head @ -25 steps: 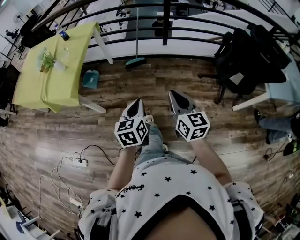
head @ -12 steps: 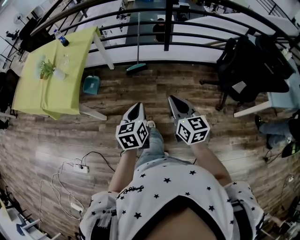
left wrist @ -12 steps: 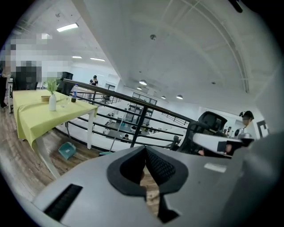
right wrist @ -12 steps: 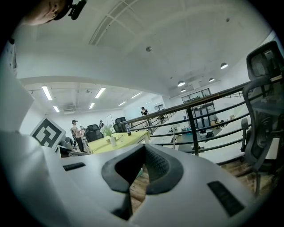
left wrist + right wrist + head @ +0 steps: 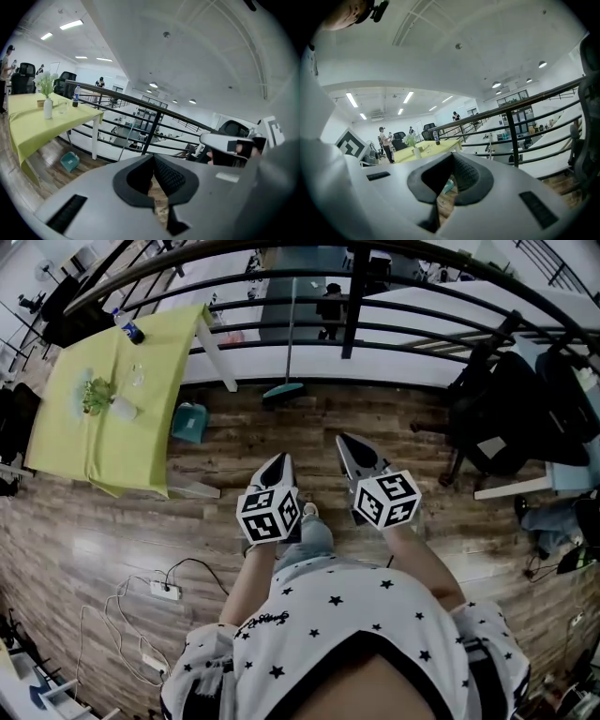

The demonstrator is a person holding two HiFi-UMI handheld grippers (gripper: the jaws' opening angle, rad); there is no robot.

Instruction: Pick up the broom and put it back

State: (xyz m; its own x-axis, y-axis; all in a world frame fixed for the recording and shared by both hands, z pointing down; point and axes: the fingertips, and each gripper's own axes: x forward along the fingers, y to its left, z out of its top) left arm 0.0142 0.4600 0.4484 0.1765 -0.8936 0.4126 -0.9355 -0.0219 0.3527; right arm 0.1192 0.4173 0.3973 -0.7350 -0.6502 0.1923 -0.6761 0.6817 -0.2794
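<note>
Two grey grippers, the left gripper (image 5: 277,461) and the right gripper (image 5: 346,442), are held out side by side on the person's forearms. Both point slightly downward toward the black metal railing (image 5: 352,306). Each has its jaws pressed together with nothing between them. The long-handled broom with the teal head (image 5: 283,390) leans upright against that railing, well apart from both grippers.
</note>
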